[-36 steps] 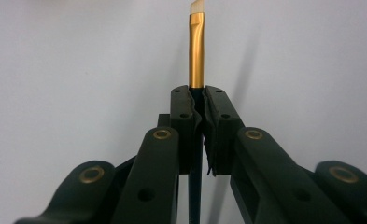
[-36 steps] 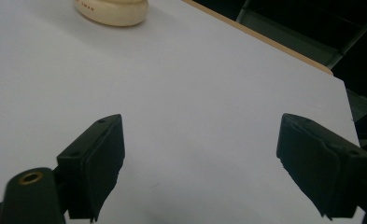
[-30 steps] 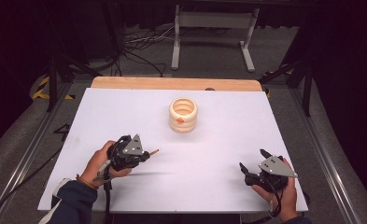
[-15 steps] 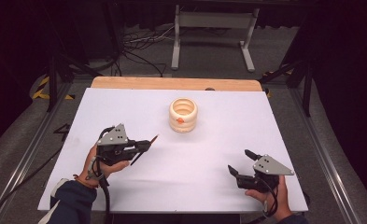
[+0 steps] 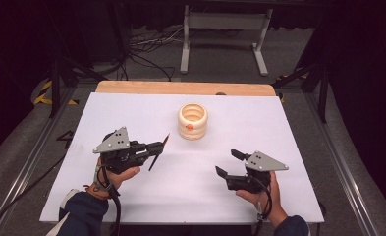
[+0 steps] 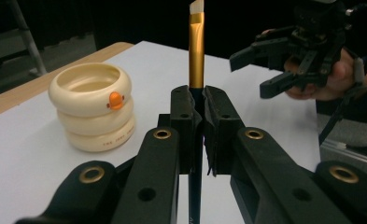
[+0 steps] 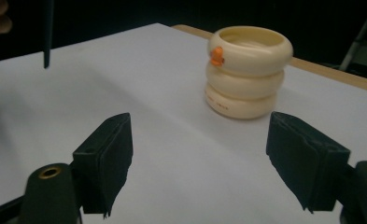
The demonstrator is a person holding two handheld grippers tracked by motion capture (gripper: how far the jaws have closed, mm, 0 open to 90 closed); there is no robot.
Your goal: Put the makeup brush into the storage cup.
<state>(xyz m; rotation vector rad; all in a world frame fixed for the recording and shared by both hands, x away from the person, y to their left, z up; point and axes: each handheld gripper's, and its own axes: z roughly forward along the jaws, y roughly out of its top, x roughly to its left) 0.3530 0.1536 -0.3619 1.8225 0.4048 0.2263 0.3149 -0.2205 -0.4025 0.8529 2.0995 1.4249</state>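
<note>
My left gripper (image 5: 157,147) is shut on a thin brush (image 5: 159,152) with a gold ferrule (image 6: 196,51), which stands upright between the pads in the left gripper view. It hovers over the left part of the white table (image 5: 131,113). A cream holder of three stacked rings (image 5: 192,120) with an orange duck bill stands at the table's middle back, also seen as the holder (image 6: 92,107) and the holder (image 7: 246,70). My right gripper (image 5: 227,162) is open at the front right; its jaws have just been closing a little, with nothing between them (image 7: 202,140).
A wooden strip (image 5: 180,87) runs along the table's far edge. Beyond it stand a metal frame (image 5: 220,29) and loose cables (image 5: 146,49) on the floor. Metal rails (image 5: 28,162) flank the table on both sides.
My right gripper has moved left and a little up over the table. My left gripper stayed in place but turned, so the brush now slants toward the holder.
</note>
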